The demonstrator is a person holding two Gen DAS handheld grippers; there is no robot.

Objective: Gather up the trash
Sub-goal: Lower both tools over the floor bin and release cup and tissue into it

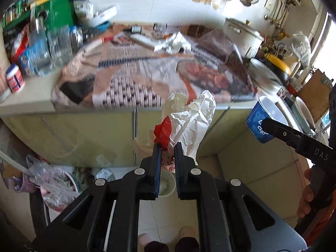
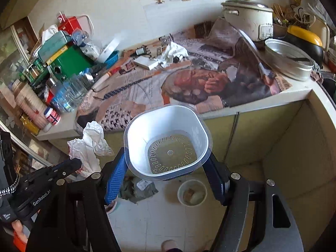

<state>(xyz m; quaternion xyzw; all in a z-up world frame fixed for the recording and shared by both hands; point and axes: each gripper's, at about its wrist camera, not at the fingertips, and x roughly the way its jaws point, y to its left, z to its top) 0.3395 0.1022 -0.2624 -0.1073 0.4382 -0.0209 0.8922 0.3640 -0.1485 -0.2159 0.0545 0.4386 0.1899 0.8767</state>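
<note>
Newspaper-covered counter (image 2: pixel 241 96) fills the background, with more crumpled paper (image 2: pixel 174 53) left on it. Below stands a small floor bin (image 2: pixel 192 192), probably the target. The right gripper (image 2: pixel 168 168) has its jaws fairly wide, clamped on an empty plastic cup (image 2: pixel 168 138), held upright above the bin. The left gripper (image 1: pixel 168 147) is pinched closed on crumpled wrappers (image 1: pixel 189 121), which hang free over the floor.

Counter (image 2: pixel 289 96) cluttered left and back; newspaper middle (image 2: pixel 147 84) open; floor below holds small bowl (image 2: pixel 192 193).
</note>
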